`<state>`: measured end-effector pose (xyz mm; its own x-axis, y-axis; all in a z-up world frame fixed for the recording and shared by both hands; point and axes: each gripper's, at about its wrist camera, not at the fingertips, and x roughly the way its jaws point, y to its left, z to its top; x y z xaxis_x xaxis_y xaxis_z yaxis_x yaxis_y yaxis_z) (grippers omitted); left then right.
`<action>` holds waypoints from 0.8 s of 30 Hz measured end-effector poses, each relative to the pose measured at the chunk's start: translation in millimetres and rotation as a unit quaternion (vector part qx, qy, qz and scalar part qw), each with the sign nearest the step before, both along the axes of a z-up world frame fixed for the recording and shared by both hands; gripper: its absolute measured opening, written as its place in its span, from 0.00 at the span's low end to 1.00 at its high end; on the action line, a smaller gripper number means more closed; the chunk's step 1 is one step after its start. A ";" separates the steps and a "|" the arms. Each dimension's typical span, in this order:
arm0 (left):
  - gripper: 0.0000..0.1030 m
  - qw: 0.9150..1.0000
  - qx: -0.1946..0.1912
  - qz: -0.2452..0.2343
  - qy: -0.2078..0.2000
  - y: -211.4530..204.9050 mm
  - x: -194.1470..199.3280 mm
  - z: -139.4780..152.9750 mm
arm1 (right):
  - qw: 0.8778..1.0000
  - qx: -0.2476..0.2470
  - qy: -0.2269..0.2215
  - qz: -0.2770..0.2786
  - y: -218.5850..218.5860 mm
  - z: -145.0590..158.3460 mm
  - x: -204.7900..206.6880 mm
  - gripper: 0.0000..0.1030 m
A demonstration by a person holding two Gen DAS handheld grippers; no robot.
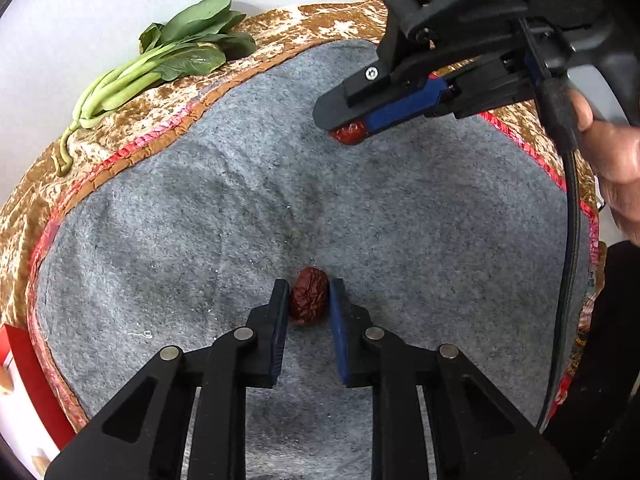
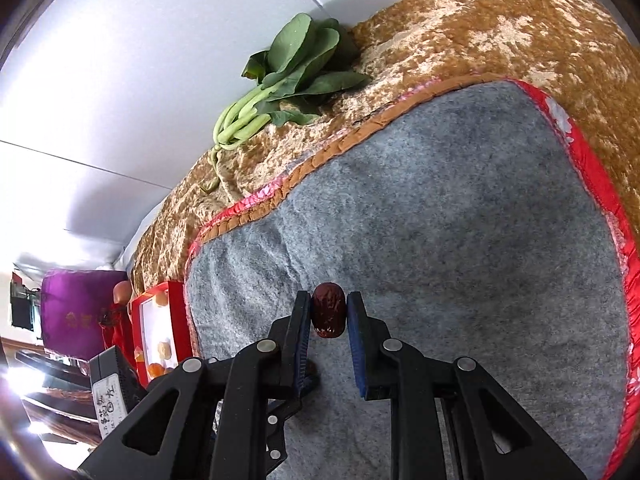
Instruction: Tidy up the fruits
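- Left tool (image 1: 309, 300): black linkage arms, blue-padded fingers set narrowly apart with a wrinkled dark-red dried jujube (image 1: 309, 296) between them. The right pad sits against the fruit; a sliver of gap shows at the left pad, so a firm clamp cannot be told. The fruit lies low over the grey felt mat (image 1: 200, 240).
- Right tool (image 2: 328, 316): same build, fingers closed on a second glossy dark-red jujube (image 2: 329, 316), both pads touching its sides. In the left wrist view this tool (image 1: 348, 130) reaches in from the upper right, the fruit (image 1: 351, 133) showing at its tip near the mat's far edge, well apart from the first jujube; a bare hand (image 1: 612, 160) grips the handle.
- Materials: mat is fuzzy and creased, edged with crinkled red and orange trim (image 2: 592, 168). It lies on a mottled golden-brown velvet cloth (image 2: 500, 28).
- Far left on the cloth: a bunch of leafy greens with pale stalks (image 1: 160, 68), against a white wall (image 1: 80, 0).
- Left edge of the right wrist view: a red-rimmed box with small round orange items (image 2: 160, 332), purple fabric (image 2: 76, 312) behind.
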<state>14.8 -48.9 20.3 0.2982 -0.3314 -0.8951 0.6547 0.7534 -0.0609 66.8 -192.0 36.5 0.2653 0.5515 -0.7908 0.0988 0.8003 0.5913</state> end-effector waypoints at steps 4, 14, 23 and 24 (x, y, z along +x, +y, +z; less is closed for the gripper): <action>0.17 1.000 -0.001 0.005 -0.004 -0.4 -4.7 2.3 | 1.000 -0.002 -0.004 0.013 10.3 1.0 -2.1 0.18; 0.17 0.999 0.008 0.034 -0.042 14.7 -20.4 23.7 | 0.999 -0.007 -0.020 0.032 31.8 3.0 -4.4 0.18; 0.17 0.986 0.023 0.120 -0.110 37.9 -21.3 55.8 | 0.998 -0.028 -0.034 0.046 40.6 6.6 -8.1 0.18; 0.17 0.985 0.027 0.128 -0.116 39.7 -23.7 59.0 | 0.998 -0.028 -0.034 0.047 41.5 6.8 -8.0 0.18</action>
